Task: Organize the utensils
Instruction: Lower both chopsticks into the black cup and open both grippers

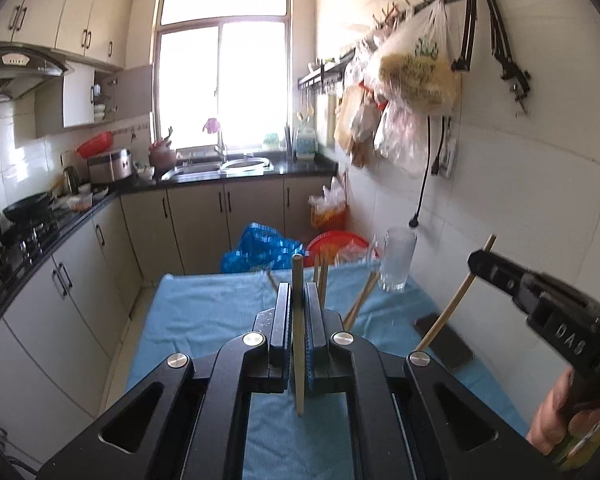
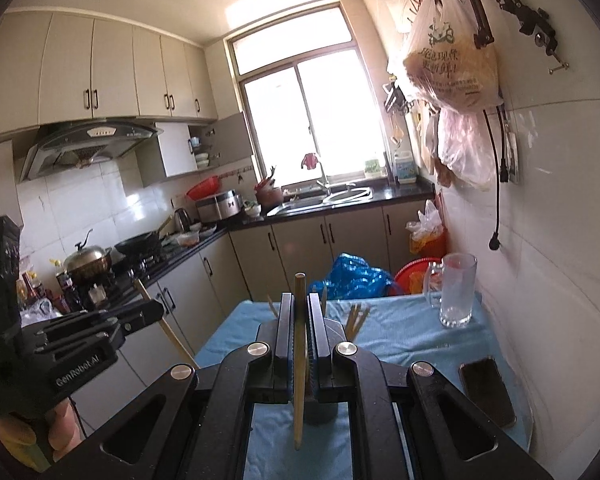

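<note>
Two chopsticks are being held off the table (image 1: 204,312) — I'm clamping one upright in the left gripper (image 1: 299,296), its fingers (image 1: 282,320) closed on the left chopstick (image 1: 298,332), and the right gripper (image 2: 299,308) is pinching the right chopstick (image 2: 299,360) the same way. More chopsticks (image 2: 356,318) are standing in a holder behind the fingers, near a glass mug (image 2: 456,292) and a phone (image 2: 486,390) — all over the blue cloth.

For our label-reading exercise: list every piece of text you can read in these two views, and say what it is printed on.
"GenRobot.AI": side of the left tool.
"DAS": side of the right tool.
Green and red print on the hanging plastic bag: Chinese characters, too blurred to read.
Jug label by the window: too small.
</note>
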